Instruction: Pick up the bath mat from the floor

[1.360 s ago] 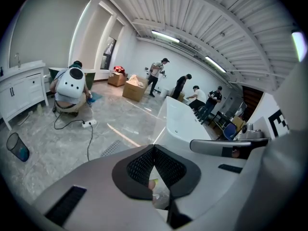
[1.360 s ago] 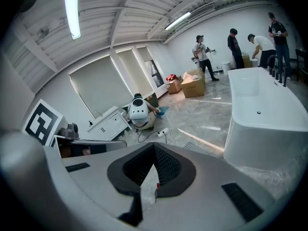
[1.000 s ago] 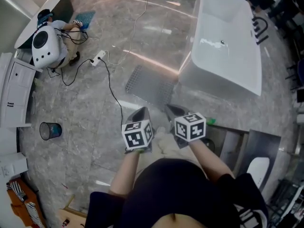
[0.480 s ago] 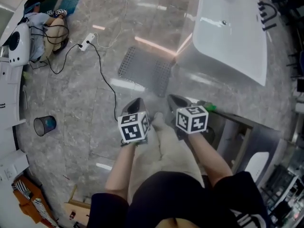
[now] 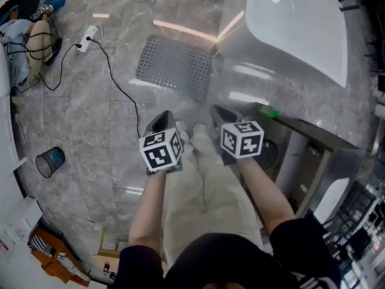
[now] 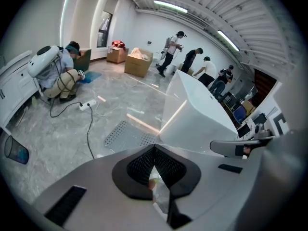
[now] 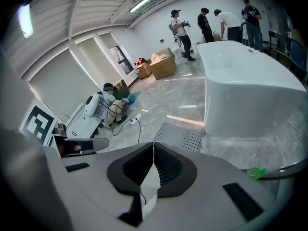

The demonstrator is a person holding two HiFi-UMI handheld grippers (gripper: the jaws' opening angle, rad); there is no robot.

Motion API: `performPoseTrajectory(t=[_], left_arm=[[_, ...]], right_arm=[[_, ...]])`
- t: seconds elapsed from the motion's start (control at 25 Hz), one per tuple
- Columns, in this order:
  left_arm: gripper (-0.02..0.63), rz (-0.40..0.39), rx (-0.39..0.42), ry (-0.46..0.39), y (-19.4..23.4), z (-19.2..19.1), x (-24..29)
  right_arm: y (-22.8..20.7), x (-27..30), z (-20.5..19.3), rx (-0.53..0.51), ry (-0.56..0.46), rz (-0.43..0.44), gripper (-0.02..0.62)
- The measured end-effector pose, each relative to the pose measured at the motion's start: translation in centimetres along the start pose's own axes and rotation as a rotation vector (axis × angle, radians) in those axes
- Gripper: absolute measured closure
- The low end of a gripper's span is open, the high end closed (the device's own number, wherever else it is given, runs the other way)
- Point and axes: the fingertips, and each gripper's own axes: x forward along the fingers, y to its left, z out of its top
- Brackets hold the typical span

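The bath mat (image 5: 174,67) is a grey perforated rectangle lying flat on the marble floor beside the white bathtub (image 5: 298,26). It also shows in the left gripper view as the mat (image 6: 130,134) and in the right gripper view as the mat (image 7: 179,135), ahead of the jaws. My left gripper (image 5: 161,123) and right gripper (image 5: 220,114) are held side by side at waist height, well short of the mat. Both stand shut with nothing between the jaws.
A black cable (image 5: 123,95) runs from a white power strip (image 5: 88,36) across the floor left of the mat. A small bin (image 5: 48,161) stands at the left. A person (image 5: 27,32) sits at the far left. A metal frame (image 5: 310,149) stands at the right.
The view has advanced toward the mat and tub; the mat now lies closer in front of the grippers. Both grippers stay shut and level.
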Motion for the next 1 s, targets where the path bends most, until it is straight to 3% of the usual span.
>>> performPoseTrajectory(t=[0.2, 0.52, 0.8, 0.92, 1.0], left_arm=[[0.606, 0.001, -0.033, 0.039, 1.9, -1.6, 5.1], [0.606, 0.004, -0.071, 0.121, 4.6, -6.5, 14.0], [0.606, 0.049, -0.061, 0.212, 7.7, -11.2, 20.7], [0.606, 0.057, -0.052, 0.234, 8.8, -13.1, 23.0], [0.606, 0.046, -0.033, 0.249, 9.2, -14.2, 24.7]], right_arm=[[-3.4, 4.5, -1.5, 0.014, 0.014, -0.039, 0.581], [-9.3, 12.7, -7.5, 0.084, 0.086, -0.079, 0.581], [-13.4, 19.0, -11.8, 0.094, 0.143, -0.109, 0.577], [-14.7, 21.4, -13.6, 0.123, 0.175, -0.103, 0.483], [-15.7, 23.0, -14.7, 0.123, 0.187, -0.114, 0.455]])
